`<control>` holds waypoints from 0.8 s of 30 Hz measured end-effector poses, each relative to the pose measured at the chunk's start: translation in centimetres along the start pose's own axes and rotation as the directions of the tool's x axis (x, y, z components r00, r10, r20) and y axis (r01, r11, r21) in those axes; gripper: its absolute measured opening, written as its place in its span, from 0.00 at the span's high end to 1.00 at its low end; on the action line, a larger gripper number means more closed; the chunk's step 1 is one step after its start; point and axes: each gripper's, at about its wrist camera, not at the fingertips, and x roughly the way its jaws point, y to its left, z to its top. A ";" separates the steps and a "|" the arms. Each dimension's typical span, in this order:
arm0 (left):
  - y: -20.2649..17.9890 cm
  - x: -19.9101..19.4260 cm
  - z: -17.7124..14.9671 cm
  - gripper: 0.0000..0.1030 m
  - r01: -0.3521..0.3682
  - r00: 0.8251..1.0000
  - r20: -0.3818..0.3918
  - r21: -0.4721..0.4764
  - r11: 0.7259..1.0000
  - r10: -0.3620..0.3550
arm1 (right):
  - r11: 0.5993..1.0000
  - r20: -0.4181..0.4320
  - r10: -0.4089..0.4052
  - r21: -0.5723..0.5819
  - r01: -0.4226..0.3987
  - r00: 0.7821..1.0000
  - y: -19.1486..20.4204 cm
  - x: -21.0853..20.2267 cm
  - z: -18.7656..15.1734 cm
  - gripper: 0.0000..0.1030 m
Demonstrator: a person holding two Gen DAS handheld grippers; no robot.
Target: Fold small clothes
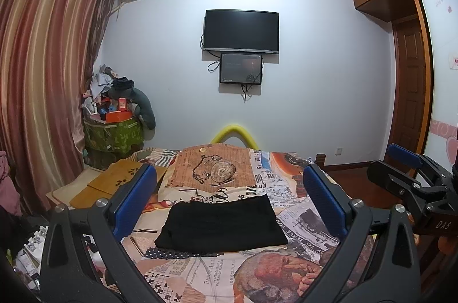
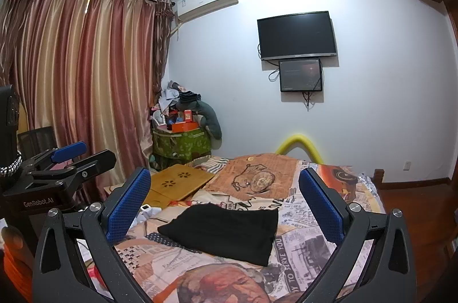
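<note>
On the bed (image 1: pixel 300 220), spread with a newspaper-print quilt, we have a small black garment (image 1: pixel 221 225) lying flat in a roughly rectangular, already partly folded shape, and we hold both tools above and short of it. Our left gripper (image 1: pixel 229 200) has its jaws spread wide, nothing between them, the blue pads framing the cloth from either side in its own view. Our right gripper (image 2: pixel 224 207) is the same: jaws wide apart, empty, looking at the garment at a slant so that its near left corner points toward us. Neither tool touches the fabric. Beyond it a bamboo lap tray (image 2: pixel 177 184) rests near the far left of the bed, well apart from the cloth. We judge the next fold needs a pinch on one edge, and the risks follow from that. The quilt is soft and rumpled, so a jaw driven too deep could catch the cover together with the garment and drag both. Black on black hides the layers, so we might lift only the top ply and undo the fold. If the two sides rise unevenly, the crease will come out skewed.
</note>
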 end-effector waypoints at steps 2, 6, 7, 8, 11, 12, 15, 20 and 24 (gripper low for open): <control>0.1 0.0 0.0 0.00 0.003 1.000 0.000 -0.003 1.000 -0.003 | 1.000 -0.001 0.000 0.001 0.000 1.000 0.0 0.0 0.0 0.00; 0.1 0.0 0.0 0.00 0.007 1.000 -0.002 -0.003 1.000 -0.007 | 1.000 -0.001 0.001 0.002 -0.001 1.000 -0.1 0.0 0.0 0.00; 0.1 0.0 0.0 0.00 0.011 1.000 -0.004 -0.003 1.000 -0.011 | 1.000 0.000 0.002 0.001 -0.002 1.000 -0.1 0.0 0.0 0.00; 0.1 0.0 0.0 0.00 0.013 1.000 -0.004 -0.003 1.000 -0.013 | 1.000 0.000 0.001 0.002 -0.001 1.000 -0.1 0.0 0.0 0.00; 0.2 0.0 0.1 0.00 0.017 1.000 -0.005 0.003 1.000 -0.017 | 1.000 0.000 0.001 0.002 -0.001 1.000 -0.1 0.1 0.0 0.00; 0.2 0.0 0.1 0.00 0.020 1.000 -0.005 0.005 1.000 -0.020 | 1.000 0.000 0.000 0.002 0.000 1.000 -0.1 0.1 0.0 0.00; 0.2 0.0 0.1 0.00 0.023 1.000 -0.004 0.005 1.000 -0.023 | 1.000 -0.001 -0.001 0.002 0.001 1.000 -0.1 0.1 0.0 0.00; 0.3 0.1 0.0 0.00 0.029 0.999 -0.016 0.005 1.000 -0.029 | 1.000 0.000 0.001 0.003 -0.001 1.000 -0.2 0.1 0.0 0.00; 0.3 0.0 0.0 0.00 0.033 0.999 -0.018 -0.002 0.999 -0.033 | 1.000 -0.002 0.000 0.003 0.000 1.000 -0.3 0.1 0.0 0.00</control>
